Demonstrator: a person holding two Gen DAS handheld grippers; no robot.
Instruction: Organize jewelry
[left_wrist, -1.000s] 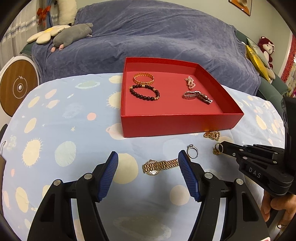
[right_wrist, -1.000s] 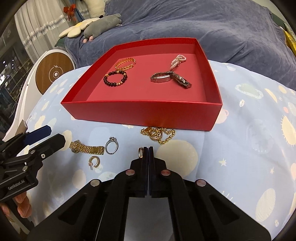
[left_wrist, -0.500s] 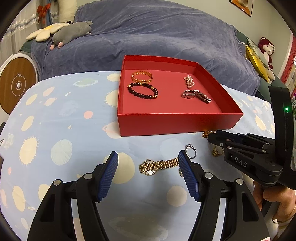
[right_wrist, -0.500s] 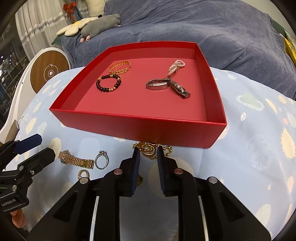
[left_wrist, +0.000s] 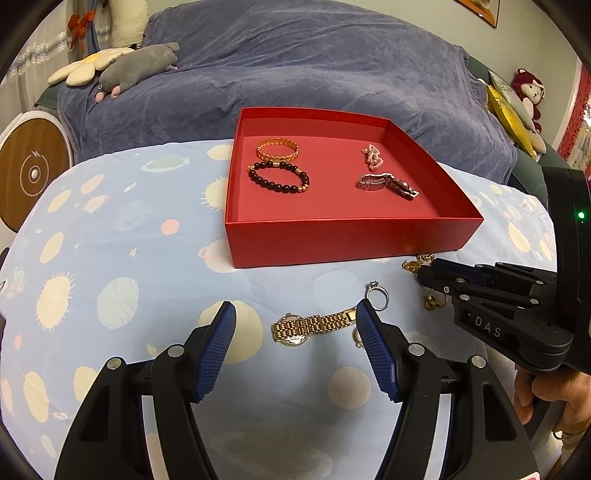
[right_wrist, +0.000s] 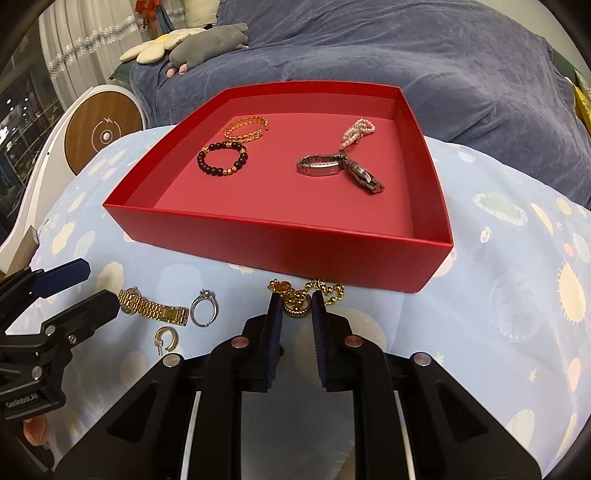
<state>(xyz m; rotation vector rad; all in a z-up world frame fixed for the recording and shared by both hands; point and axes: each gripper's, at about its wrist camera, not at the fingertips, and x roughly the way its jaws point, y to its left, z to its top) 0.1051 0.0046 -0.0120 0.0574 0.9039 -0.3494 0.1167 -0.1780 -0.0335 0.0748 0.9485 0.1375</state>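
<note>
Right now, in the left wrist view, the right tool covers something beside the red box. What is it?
Observer: A gold chain necklace, heaped just before the red box's near wall.
Operator: Does the right tool hold it?
Observer: Not yet. Its jaws have just been closing a little, with the chain between them, but the pads do not seem to press it.
Operator: Is anything hidden behind my left tool?
Observer: A small gold hoop earring, lying on the cloth near the gold watch.
</note>
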